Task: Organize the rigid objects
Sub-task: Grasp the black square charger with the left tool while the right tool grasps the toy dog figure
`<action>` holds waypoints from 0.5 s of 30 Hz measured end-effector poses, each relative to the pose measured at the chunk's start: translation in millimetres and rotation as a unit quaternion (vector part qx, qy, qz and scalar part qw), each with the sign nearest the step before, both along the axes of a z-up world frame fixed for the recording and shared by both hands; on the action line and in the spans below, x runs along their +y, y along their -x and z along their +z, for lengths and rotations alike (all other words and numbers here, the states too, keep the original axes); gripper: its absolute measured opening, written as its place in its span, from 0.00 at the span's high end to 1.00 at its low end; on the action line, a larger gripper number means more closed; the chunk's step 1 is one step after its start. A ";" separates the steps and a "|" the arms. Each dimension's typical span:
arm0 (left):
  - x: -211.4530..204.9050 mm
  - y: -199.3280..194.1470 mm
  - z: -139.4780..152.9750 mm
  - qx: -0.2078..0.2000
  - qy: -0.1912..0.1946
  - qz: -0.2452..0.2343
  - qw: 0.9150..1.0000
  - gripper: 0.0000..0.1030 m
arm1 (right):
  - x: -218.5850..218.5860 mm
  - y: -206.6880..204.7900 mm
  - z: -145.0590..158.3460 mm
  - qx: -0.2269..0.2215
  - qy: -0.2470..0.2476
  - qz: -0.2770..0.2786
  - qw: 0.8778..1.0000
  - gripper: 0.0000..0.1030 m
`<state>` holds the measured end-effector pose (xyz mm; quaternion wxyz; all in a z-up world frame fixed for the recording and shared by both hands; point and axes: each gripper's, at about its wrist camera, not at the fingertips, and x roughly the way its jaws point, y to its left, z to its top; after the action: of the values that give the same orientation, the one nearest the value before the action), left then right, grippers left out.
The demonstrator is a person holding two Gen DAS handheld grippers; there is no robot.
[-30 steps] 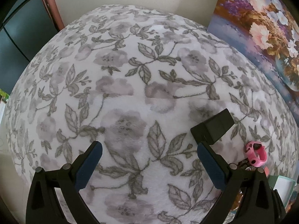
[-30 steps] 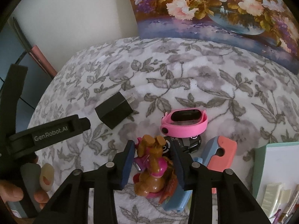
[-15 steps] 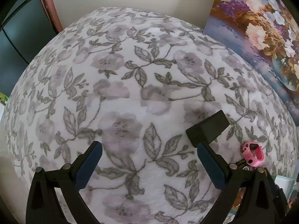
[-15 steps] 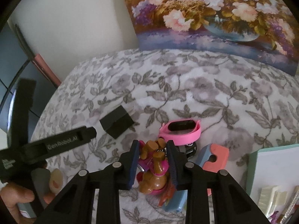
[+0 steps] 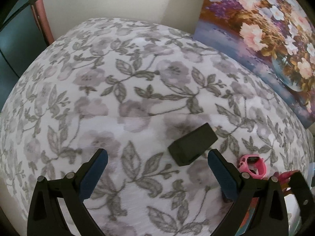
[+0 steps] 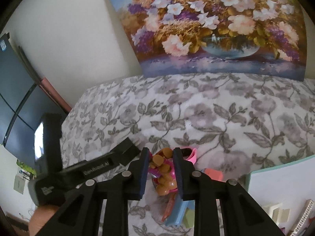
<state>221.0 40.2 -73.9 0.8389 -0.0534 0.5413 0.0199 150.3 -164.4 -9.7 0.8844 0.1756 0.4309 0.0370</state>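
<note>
While the floral blanket (image 5: 137, 90) fills most of both views, a flower painting (image 6: 212, 29) leans upright on the wall at its far edge. At the right of the right wrist view sits a mint-rimmed white tray (image 6: 275, 179) with a few pale pieces inside, too small to identify.

Left gripper (image 5: 157, 169): jaws wide apart, nothing between the pads, hanging over bare blanket. Black charger block (image 5: 193, 144) lies flat on the blanket just ahead of the right-hand finger, apart from it. Seen from the right wrist, the left gripper's black body reaches in from the left and covers most of that block; a bit of the person's hand (image 6: 42, 218) shows below it.

Right gripper (image 6: 160, 169): jaws have just been closing and are now nearly together, clamped on the brown toy dog figure (image 6: 163, 174) in its pink outfit. Both pads press its sides. Whether it is clear of the blanket I can't tell.

Pink watch (image 5: 253, 166) lies on the blanket right of the charger, near it but not touching; in the right wrist view it peeks out just behind the figure. Below the figure: a light-blue piece (image 6: 178, 212) and a coral piece (image 6: 213, 175), lying on the blanket, partly hidden by the fingers.
</note>
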 end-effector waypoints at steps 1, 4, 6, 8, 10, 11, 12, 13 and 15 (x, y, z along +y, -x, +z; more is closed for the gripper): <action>-2.3 -0.6 -1.2 -0.001 0.001 -0.002 1.000 0.02 | -3.5 0.1 1.4 -0.002 -0.002 -0.004 1.000 0.77; -7.6 -3.2 -3.3 -0.008 0.004 -0.006 1.000 0.02 | -13.6 0.2 4.6 -0.007 -0.004 -0.014 1.000 0.78; -11.2 -5.2 -4.5 -0.014 0.007 -0.008 1.000 0.02 | -19.3 1.2 5.1 -0.009 -0.006 -0.018 1.000 0.78; -15.5 -7.6 -5.7 -0.022 0.007 -0.012 1.000 0.02 | -26.8 2.0 5.8 -0.011 -0.008 -0.024 1.000 0.78; -19.2 -9.7 -7.2 -0.029 0.003 -0.014 0.999 0.02 | -32.8 2.0 6.2 -0.013 -0.010 -0.028 0.999 0.78; -20.9 -10.8 -8.5 -0.031 0.002 -0.016 0.999 0.02 | -35.0 2.1 6.3 -0.014 -0.011 -0.030 0.999 0.78; -22.5 -12.1 -9.7 -0.032 0.002 -0.017 0.999 0.02 | -37.2 2.2 6.2 -0.015 -0.011 -0.032 0.999 0.78; -23.8 -13.1 -10.9 -0.035 0.002 -0.017 0.999 0.03 | -40.3 2.3 6.3 -0.016 -0.012 -0.034 0.999 0.78; -26.6 -15.2 -12.5 -0.042 0.000 -0.017 0.999 0.06 | -43.3 2.5 5.9 -0.016 -0.013 -0.036 0.999 0.78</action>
<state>236.2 13.5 -86.4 0.8609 -0.0453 0.5067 0.0036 147.8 -207.7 -3.8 0.8894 0.2020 0.4098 0.0133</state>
